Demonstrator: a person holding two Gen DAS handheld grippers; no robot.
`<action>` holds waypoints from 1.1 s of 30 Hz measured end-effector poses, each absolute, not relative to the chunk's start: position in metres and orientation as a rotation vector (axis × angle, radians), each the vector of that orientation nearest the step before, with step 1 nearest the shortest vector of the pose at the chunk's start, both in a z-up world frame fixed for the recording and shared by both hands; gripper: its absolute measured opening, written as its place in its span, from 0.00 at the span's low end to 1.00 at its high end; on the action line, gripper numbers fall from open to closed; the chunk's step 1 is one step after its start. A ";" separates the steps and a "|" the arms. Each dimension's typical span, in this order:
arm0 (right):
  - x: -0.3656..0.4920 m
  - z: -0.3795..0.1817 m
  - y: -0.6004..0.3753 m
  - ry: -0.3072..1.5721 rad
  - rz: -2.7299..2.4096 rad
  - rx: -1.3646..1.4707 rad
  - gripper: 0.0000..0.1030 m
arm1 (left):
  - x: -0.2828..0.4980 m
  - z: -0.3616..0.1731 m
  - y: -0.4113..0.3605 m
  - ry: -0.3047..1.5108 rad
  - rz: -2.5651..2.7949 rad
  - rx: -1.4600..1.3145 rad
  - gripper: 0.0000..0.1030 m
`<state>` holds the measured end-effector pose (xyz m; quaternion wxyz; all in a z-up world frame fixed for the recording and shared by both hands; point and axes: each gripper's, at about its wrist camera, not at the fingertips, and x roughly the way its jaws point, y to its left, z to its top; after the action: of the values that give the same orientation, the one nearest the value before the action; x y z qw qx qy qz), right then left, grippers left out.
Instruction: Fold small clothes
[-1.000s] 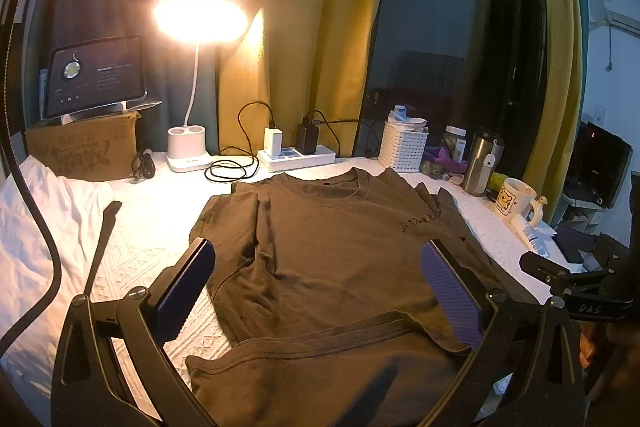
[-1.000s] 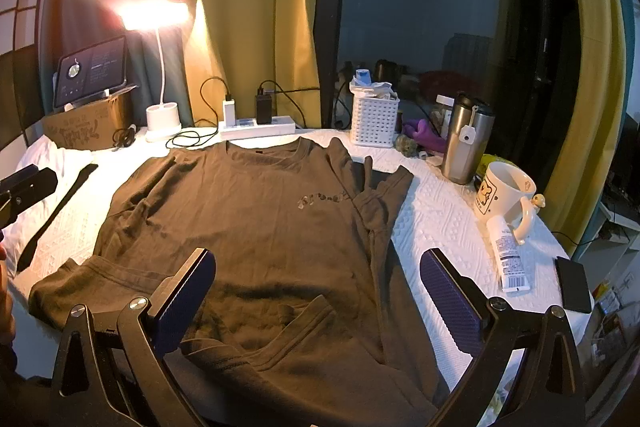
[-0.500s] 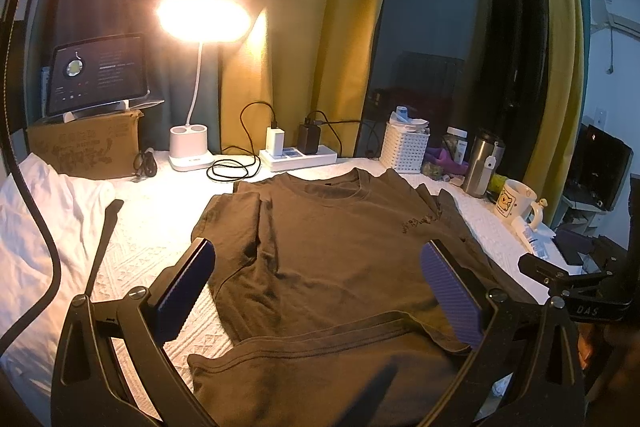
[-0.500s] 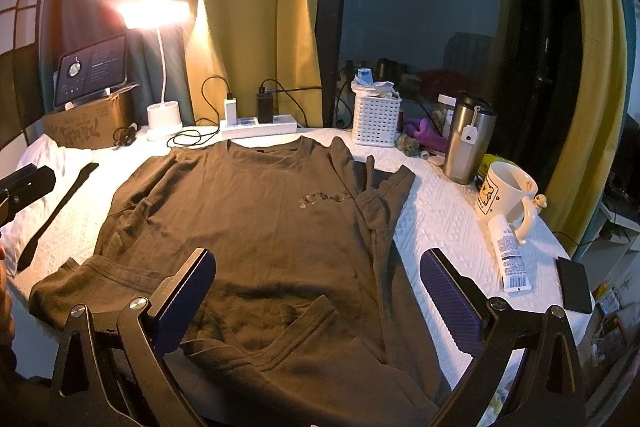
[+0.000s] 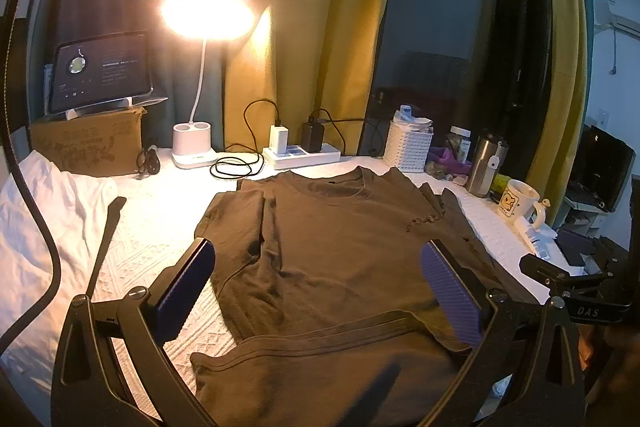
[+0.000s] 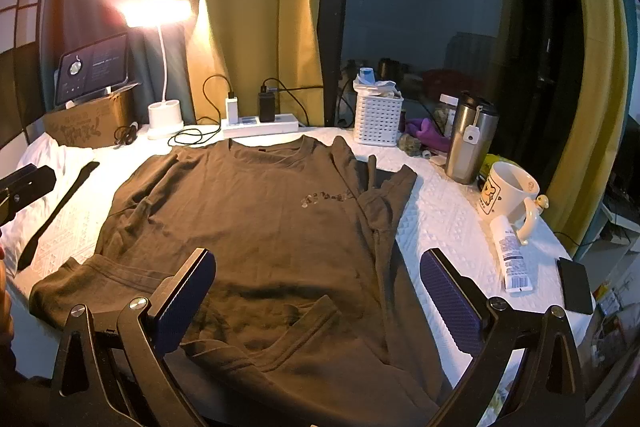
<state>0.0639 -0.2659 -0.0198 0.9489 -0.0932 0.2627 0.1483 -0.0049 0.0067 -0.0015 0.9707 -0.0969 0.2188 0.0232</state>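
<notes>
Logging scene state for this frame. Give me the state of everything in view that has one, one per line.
left gripper: open, holding nothing, above the shirt
right gripper: open, holding nothing, above the shirt
brown T-shirt: spread flat, both sleeves folded in, bottom hem turned up
desk lamp: on
tablet: screen on, propped on box
power strip: two chargers plugged in
steel tumbler: upright, lid on
mug: upright

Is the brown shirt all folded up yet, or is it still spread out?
Mostly spread out. The brown shirt lies flat on the white table cover, neck showing at the far end; only its sleeves and bottom hem are turned in over the body.
</notes>
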 end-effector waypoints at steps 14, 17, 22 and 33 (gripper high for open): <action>0.091 -0.033 -0.265 0.594 0.287 -0.182 1.00 | 0.026 -0.013 0.012 0.554 0.049 -0.210 0.99; 0.102 -0.036 -0.266 0.613 0.281 -0.180 1.00 | 0.037 -0.016 0.012 0.565 0.050 -0.213 0.99; 0.124 -0.041 -0.266 0.644 0.276 -0.178 1.00 | 0.057 -0.020 0.015 0.569 0.049 -0.215 0.99; 0.178 -0.050 -0.267 0.698 0.258 -0.175 1.00 | 0.108 -0.025 0.015 0.629 0.053 -0.204 0.99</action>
<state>0.1783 -0.2666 -0.0497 0.9278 -0.0852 0.3408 0.1261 0.1082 0.0152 -0.0253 0.9455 -0.1003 0.3087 0.0259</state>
